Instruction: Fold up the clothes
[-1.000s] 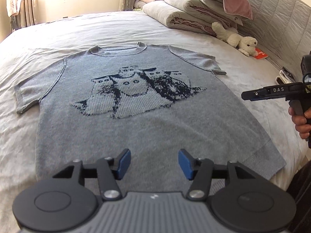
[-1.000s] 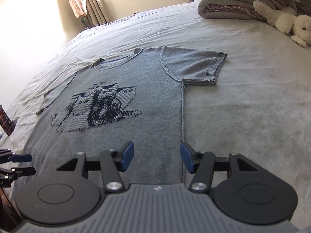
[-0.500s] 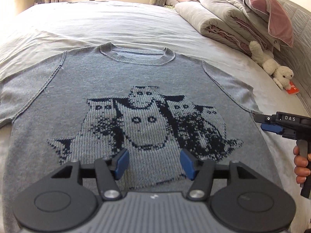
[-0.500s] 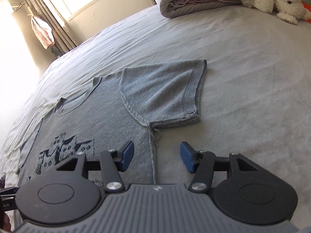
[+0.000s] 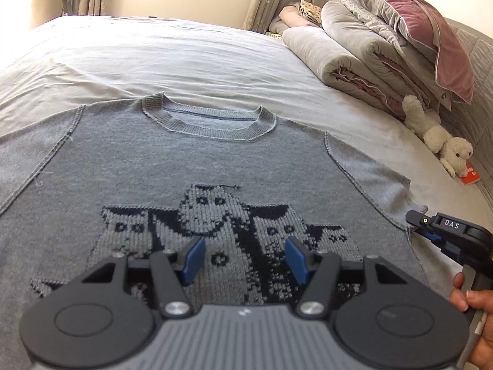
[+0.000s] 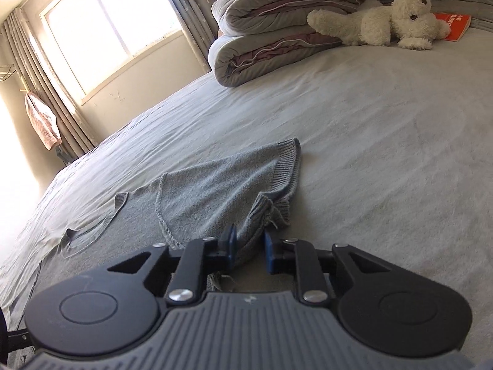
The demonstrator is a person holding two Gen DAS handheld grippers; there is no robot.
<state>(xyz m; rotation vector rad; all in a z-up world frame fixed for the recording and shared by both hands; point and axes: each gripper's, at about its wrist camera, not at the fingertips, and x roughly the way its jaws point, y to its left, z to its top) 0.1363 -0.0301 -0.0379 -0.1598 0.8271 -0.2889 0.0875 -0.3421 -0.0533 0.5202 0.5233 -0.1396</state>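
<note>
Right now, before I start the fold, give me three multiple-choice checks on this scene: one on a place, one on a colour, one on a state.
1. The plush dog lies: A beside the folded duvets; B on the sweater; C on the floor.
2. The sweater is: A red; B grey; C green.
3. The right tongs are: A wide open over bare sheet; B closing around the sleeve's underarm fabric; C out of view.

A: it rests against the stack.
B: grey knit with a dark motif.
C is wrong, B: cloth bunches between the blue pads.
</note>
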